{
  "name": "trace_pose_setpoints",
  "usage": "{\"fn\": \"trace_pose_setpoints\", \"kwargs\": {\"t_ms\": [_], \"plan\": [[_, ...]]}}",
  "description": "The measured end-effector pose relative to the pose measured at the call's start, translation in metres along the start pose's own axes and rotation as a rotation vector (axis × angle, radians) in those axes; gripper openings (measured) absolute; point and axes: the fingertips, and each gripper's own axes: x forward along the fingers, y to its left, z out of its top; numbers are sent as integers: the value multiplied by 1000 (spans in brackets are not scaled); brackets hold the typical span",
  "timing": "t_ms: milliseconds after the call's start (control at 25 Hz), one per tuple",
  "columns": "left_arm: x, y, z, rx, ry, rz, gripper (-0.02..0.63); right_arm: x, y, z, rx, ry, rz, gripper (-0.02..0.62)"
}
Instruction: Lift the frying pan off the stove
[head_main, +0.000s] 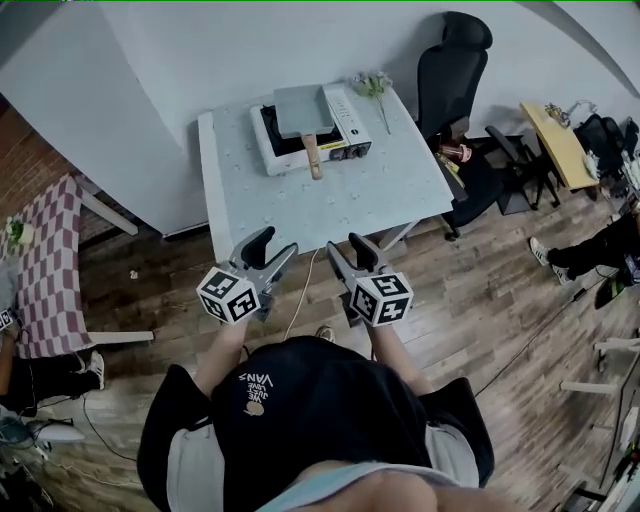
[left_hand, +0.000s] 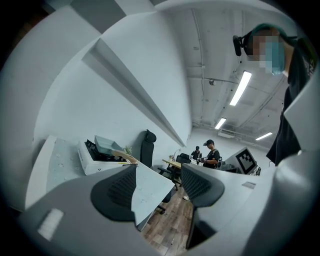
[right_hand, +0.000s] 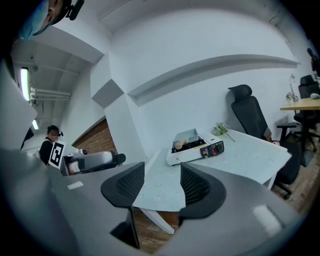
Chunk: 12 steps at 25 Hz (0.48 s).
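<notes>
White surface (head_main: 330, 205) carries the stove (head_main: 347, 122) with the pan (head_main: 300, 108) on top, handle (head_main: 314, 158) pointing nearward; left gripper (head_main: 272, 248) and right gripper (head_main: 350, 252) hover short, fingers released and empty, so approach level and clamp the handle squarely.

left gripper (left_hand: 159, 184) spread — table (left_hand: 60, 160), stove (left_hand: 95, 164), frying pan (left_hand: 107, 145)

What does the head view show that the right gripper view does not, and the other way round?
Only the head view: the person's black top, a checkered table and the marker cube on the right gripper. Only the right gripper view: a ceiling light. Both: the frying pan on the stove, the white table, the flowers, the black chair, and that gripper's fingers, apart with nothing between them.
</notes>
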Motion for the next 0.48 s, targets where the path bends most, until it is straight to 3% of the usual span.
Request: {"fn": "trace_pose_setpoints", "kwargs": {"t_ms": [480], "plan": [[23, 6, -4, -28, -24, 73, 259, 17, -29, 1, 88, 46, 98, 216]]}}
